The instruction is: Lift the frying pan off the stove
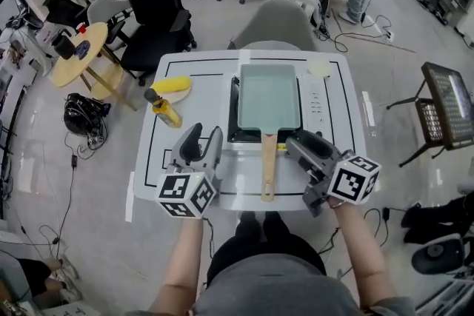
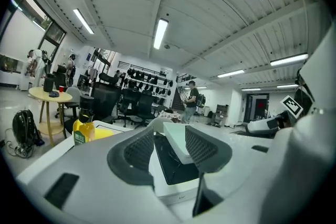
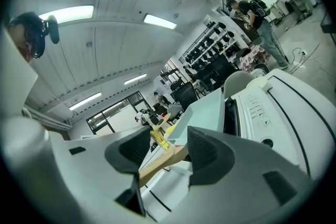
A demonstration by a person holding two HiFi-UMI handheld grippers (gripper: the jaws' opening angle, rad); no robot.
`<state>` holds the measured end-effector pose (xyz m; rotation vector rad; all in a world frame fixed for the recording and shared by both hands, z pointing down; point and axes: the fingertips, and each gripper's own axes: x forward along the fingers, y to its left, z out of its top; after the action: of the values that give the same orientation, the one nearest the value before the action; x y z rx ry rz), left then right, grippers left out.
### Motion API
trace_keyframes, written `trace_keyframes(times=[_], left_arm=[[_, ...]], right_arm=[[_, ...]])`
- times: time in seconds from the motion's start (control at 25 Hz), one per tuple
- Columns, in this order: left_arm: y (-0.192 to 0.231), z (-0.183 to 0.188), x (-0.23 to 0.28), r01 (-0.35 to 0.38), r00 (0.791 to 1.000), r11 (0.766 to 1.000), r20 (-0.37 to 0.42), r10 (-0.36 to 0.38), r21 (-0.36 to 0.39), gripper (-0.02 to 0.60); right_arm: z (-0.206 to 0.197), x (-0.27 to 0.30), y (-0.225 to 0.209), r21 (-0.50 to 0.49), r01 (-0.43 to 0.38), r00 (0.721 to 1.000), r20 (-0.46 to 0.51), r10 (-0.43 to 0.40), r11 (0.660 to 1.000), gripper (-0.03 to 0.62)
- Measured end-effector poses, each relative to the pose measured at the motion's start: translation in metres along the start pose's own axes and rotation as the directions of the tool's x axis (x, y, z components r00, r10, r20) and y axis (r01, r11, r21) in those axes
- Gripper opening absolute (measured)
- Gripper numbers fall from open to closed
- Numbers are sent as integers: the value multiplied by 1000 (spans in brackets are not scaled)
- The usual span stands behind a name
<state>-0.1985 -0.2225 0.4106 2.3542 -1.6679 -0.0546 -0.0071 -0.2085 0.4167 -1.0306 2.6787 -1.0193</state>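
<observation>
Approaching stage, pan not yet gripped. Right gripper (image 1: 302, 146): jaws wide apart, nothing held, just beside the wooden handle (image 1: 268, 168), which shows through the gap in the right gripper view. Left gripper (image 1: 205, 137): equally wide, empty, left of that handle. Next move, as I judge it: bring the right jaws around the handle, close firmly, lift level. Count: two grippers; one frying pan (image 1: 268, 96) resting on one stove (image 1: 233, 118), mid-table (image 1: 348, 122); farther left, one yellow bottle (image 1: 164, 109) and one plate (image 1: 181, 95).
</observation>
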Motion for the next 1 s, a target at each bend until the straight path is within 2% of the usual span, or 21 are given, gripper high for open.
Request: trace_keyframes(times=[0.16,0.32,0.68,1.0], left_arm=[[5,0,7,51,999,999,-17,-50,0,175],[14,0,11,74,997,997,-31,-73,23,176],[37,-3,16,96,994,995,-55,-96,-10,175],[47,-7,22,98,992,995,-72,-100,-26,175]], right_arm=[[-15,8,-3,158,-32,997,-60,42,987,245],[-19,18,-5,288,-75,994,-60,97,955,264],[-46,36,-2,446,-87,962,-194,191,891,285],[-66,44,-1,594,-139,925,-208,319,792,307]])
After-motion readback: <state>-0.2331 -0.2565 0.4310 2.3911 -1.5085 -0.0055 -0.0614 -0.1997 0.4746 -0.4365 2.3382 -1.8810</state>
